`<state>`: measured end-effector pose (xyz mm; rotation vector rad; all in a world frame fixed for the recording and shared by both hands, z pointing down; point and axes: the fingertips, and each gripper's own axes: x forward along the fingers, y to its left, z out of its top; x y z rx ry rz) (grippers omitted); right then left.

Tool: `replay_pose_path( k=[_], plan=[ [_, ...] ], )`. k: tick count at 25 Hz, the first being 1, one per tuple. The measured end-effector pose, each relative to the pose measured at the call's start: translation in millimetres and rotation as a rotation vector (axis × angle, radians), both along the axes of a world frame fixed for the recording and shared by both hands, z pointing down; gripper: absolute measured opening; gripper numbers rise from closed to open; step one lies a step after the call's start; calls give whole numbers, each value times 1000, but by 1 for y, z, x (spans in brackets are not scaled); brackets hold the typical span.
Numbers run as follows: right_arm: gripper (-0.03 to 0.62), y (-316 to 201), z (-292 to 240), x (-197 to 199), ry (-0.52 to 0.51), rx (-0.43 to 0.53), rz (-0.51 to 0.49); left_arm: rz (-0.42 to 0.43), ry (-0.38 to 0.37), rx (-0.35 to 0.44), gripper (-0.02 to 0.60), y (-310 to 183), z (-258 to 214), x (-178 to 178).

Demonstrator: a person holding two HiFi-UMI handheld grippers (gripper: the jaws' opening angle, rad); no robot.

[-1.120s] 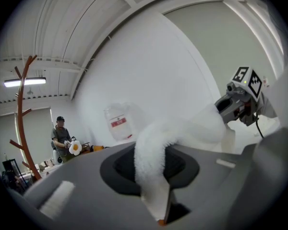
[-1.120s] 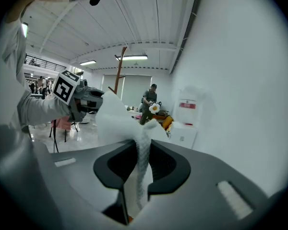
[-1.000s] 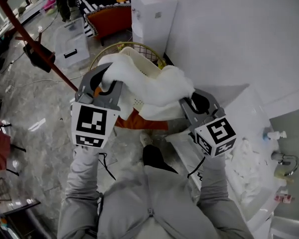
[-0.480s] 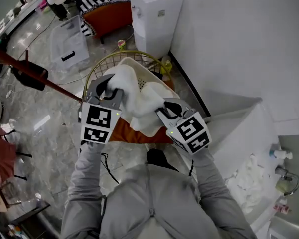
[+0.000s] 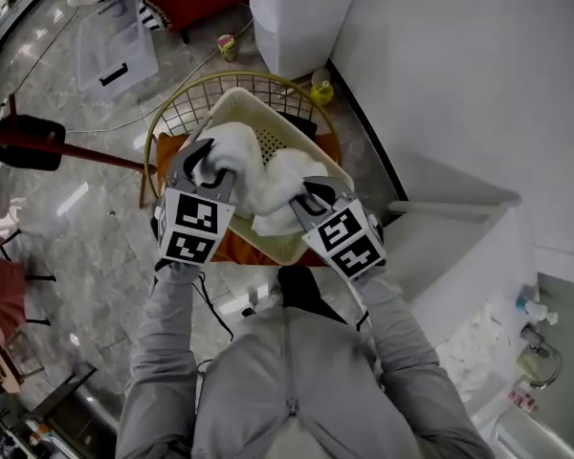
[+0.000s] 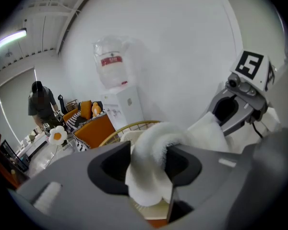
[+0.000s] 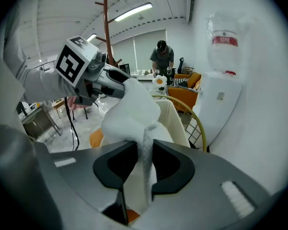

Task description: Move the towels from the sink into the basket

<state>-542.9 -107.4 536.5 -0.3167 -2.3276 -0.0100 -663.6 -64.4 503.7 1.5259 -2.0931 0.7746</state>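
Nearest me, down at the right, the sink [image 5: 505,395] holds more white cloth [image 5: 475,340] beside the tap [image 5: 539,363], so I'd judge the job only partway through.

In front of the person's chest the 2 grippers sit side by side, both tipped down over the basket [image 5: 285,132]. They share 1 towel [image 5: 253,165] between them. I take it that 2 holds keep such a big, floppy cloth from trailing on the floor.

The left gripper [image 5: 209,163] has a thick roll of the towel between its fingers [image 6: 111,166]. They have just been opening a little, yet the roll fills the gap and touches both. The right gripper [image 5: 304,199] has its fingers [image 7: 169,163] almost together, pinching a thin edge of the same towel.

The towel is white, deep-piled and fluffy, bunched into soft folds. Its middle sags into the basket, mostly inside the rim. To my eye this is the point of letting go, low enough that it should drop in without spilling over.

The cream basket sits in a gold wire stand [image 5: 196,108] on the floor. Beyond it a water dispenser [image 5: 301,12] stands against the wall.
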Motion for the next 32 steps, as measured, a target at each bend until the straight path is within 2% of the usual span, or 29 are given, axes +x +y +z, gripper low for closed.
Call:
replay_pose_path(
  k=[3, 6, 11, 20, 32],
  plan=[
    [101, -3, 23, 3, 63, 37, 1, 1, 14, -53, 243, 5, 19, -2],
    [177, -7, 26, 2, 62, 50, 13, 5, 36, -82, 263, 7, 32, 0],
    [179, -15, 18, -2, 27, 51, 42, 4, 42, -91, 281, 10, 38, 5],
    [179, -5, -4, 9, -27, 68, 41, -8, -8, -62, 284, 20, 12, 13],
    [178, 13, -76, 57, -192, 171, 89, -12, -120, 24, 284, 53, -50, 62]
  ],
)
